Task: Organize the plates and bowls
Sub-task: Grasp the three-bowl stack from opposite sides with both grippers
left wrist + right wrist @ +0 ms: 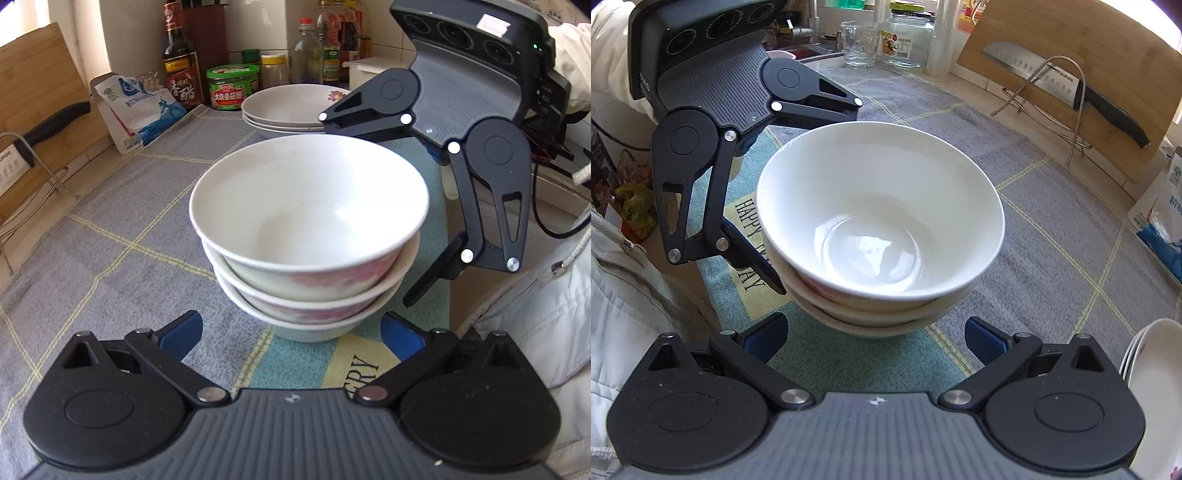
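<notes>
Three white bowls with pink flowers are nested in a stack (310, 221) on the grey cloth, also filling the middle of the right wrist view (879, 221). My left gripper (293, 334) is open, its blue pads either side of the stack's base and apart from it. From the opposite side my right gripper (365, 206) is open too, one finger behind the top bowl's rim and one by its right side. In the right wrist view the right gripper (877, 338) straddles the stack's base, and the left gripper (816, 192) reaches in from the left. A stack of shallow plates (291, 107) sits behind the bowls.
Sauce bottles (179, 55), jars (231, 86) and a salt bag (136, 107) line the back wall. A knife (1071, 92) rests on a wire rack against a wooden board (1089, 44). A glass (858, 44) stands near the sink. A person's pale clothing (535, 314) is at the counter edge.
</notes>
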`<action>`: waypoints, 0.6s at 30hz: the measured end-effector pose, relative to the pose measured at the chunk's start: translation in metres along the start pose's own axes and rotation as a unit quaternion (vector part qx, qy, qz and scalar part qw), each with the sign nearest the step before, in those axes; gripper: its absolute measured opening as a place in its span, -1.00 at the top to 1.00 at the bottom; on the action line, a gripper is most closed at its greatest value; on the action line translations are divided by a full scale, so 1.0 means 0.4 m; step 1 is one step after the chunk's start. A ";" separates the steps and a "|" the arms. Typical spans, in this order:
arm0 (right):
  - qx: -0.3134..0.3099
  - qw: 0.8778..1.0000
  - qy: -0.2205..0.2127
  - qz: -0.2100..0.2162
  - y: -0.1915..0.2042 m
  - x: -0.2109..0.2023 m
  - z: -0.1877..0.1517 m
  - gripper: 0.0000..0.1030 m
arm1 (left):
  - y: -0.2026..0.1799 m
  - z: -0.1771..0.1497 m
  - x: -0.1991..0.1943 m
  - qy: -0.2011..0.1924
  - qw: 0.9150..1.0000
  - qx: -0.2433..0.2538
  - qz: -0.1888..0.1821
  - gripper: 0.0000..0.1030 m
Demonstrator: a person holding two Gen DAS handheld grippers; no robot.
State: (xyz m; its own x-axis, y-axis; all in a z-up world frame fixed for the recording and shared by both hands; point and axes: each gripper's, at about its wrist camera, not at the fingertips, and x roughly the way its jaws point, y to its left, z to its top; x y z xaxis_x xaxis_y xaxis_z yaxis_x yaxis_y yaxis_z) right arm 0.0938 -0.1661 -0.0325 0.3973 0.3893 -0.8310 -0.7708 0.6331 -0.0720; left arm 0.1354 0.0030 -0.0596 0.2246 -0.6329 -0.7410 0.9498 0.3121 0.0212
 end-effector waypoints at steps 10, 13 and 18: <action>-0.013 0.999 0.000 0.033 -0.032 0.005 0.033 -0.85 | 0.010 0.019 0.016 0.002 0.998 0.039 -0.048 -0.78; -0.016 0.999 0.001 0.036 -0.032 0.003 0.039 -0.81 | 0.012 0.023 0.017 0.003 0.997 0.044 -0.059 -0.74; -0.022 0.999 0.008 0.035 -0.031 0.005 0.043 -0.78 | 0.019 0.027 0.016 0.007 0.996 0.051 -0.075 -0.69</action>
State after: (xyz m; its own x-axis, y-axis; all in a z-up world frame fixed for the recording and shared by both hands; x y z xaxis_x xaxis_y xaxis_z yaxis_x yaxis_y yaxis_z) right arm 0.1128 -0.1618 -0.0238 0.3335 0.4205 -0.8438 -0.8175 0.5748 -0.0366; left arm 0.1464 -0.0063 -0.0569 0.0770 -0.6574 -0.7496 0.9897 0.1414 -0.0224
